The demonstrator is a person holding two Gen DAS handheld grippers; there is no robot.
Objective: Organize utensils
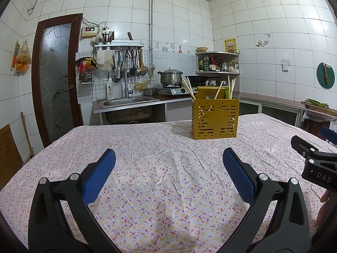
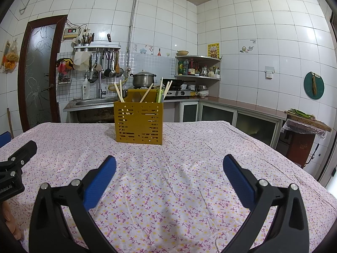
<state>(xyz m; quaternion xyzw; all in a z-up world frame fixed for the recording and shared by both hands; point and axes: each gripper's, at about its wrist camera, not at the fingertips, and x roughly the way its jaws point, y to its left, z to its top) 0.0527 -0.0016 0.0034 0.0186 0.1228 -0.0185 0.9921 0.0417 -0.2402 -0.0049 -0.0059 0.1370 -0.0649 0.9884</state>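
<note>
Hovering over floral tablecloth (image 1: 160, 168): left gripper (image 1: 169, 158) and right gripper (image 2: 169, 164), jaws wide, empty. Yellow utensil holder (image 1: 215, 119) upright at 1 o'clock from left gripper; chopsticks (image 2: 120, 92) and possibly a spoon inside.

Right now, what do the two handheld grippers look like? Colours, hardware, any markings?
Both match: the left gripper and right gripper have black plastic arms with cut-out slots, silver pivot bolts and blue textured finger pads. White lettering shows on the bodies: "DAS" on the right one, "nRobotAI" on the left one. No cables or sleeves visible.
</note>
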